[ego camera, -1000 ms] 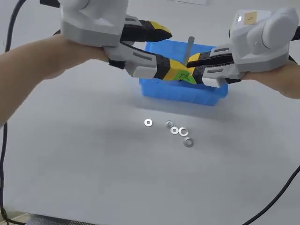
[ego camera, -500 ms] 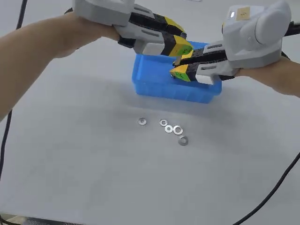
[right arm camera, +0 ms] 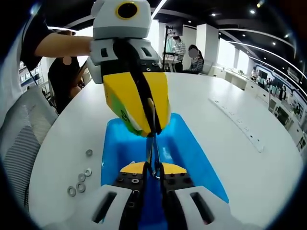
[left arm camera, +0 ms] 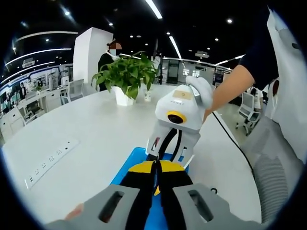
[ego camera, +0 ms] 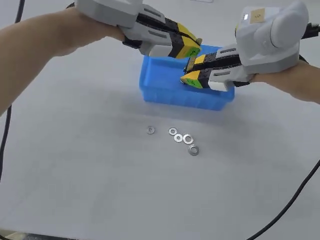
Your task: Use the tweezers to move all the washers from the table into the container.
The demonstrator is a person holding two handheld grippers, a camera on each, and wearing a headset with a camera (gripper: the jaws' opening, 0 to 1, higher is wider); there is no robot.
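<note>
Several metal washers [ego camera: 178, 137] lie in a loose row on the grey table, in front of the blue container [ego camera: 165, 95]. The two grippers meet tip to tip above the container's right half. My right gripper [ego camera: 187, 76] is shut on thin metal tweezers [right arm camera: 152, 143]. The tweezers run forward into my left gripper [right arm camera: 149, 125], whose yellow jaws are closed on their other end. In the left gripper view my left gripper [left arm camera: 156, 167] is shut, facing the right gripper's white body [left arm camera: 178, 115]. The washers [right arm camera: 79, 179] lie left of the container [right arm camera: 115, 143].
A black cable [ego camera: 295, 200] trails across the table at the lower right. A potted plant [left arm camera: 125, 76] stands far back on the long white table. People stand in the background of both gripper views.
My left gripper, open a second ago, has closed and swung right to meet the right gripper. The tweezers that stood up from the right gripper's jaws are now hidden between the two.
</note>
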